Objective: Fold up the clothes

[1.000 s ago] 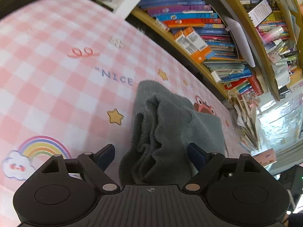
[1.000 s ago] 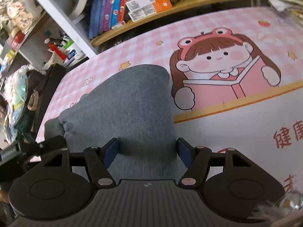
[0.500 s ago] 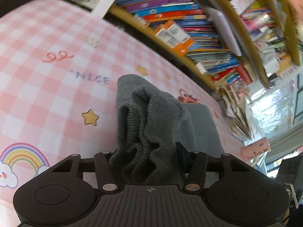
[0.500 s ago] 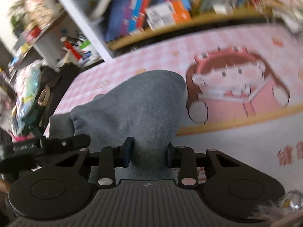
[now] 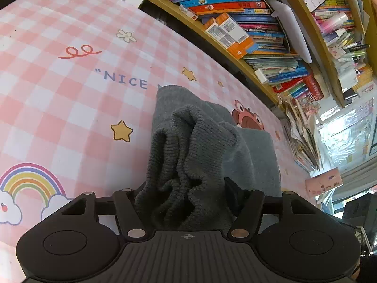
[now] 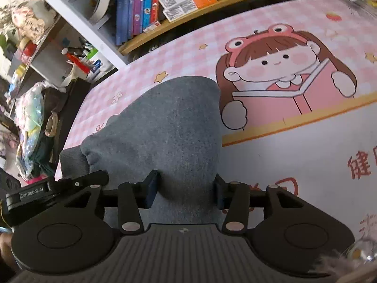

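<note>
The left gripper (image 5: 186, 195) was clenched on the bunched ribbed hem of a grey knitted garment (image 5: 188, 155), low in the frame's centre. The right gripper (image 6: 186, 188) pinched a smooth fold of the same grey knitted garment (image 6: 165, 127), which stretched toward mid-frame over a pink checked cartoon-printed table mat (image 6: 294, 146). Beyond the mat's upper edge stood a wooden bookshelf crammed with colourful books (image 5: 247, 28).

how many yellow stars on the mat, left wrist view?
3: a big star left of the grey garment, one past "NICE", a tiny one beyond. Garment may hide more.
</note>
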Tool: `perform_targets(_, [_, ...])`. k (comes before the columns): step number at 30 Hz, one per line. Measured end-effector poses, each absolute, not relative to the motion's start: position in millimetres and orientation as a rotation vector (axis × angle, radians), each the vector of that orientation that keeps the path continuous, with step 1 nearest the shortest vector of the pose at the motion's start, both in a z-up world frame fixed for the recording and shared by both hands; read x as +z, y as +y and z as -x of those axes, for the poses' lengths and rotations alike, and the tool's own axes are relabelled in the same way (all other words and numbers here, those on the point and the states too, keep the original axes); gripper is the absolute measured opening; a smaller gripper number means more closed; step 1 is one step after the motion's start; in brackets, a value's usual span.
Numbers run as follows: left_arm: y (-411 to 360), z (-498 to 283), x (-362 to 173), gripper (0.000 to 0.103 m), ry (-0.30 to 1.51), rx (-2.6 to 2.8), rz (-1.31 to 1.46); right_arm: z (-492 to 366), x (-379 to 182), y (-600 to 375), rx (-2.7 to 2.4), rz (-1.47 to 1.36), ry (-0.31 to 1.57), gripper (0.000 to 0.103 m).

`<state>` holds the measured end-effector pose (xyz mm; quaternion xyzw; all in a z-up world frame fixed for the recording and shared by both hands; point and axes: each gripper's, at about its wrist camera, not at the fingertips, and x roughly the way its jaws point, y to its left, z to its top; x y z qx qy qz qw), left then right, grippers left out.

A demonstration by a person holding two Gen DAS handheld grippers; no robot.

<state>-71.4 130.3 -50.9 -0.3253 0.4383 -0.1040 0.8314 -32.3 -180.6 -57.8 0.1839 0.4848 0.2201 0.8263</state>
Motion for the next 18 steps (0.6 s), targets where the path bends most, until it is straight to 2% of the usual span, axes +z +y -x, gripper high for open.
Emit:
perform_targets(6, [129.8,67.7,-58.5,0.066,0.939,-0.212,0.718,27.9,-69.7,-181.3,0.451,-0.448,1.054,0.052])
perform_targets(13, [124.9,72.3,-49.1,0.058,0.924,-0.215,0.674,35.3,-60.9,-177.1,0.476,-0.406,1.018,0.036])
perform_targets(18, [121.9,78.0,-39.4,0.057,0.902,-0.241,0.649,48.0,-49.2,-174.2,0.481,-0.365,0.975,0.034])
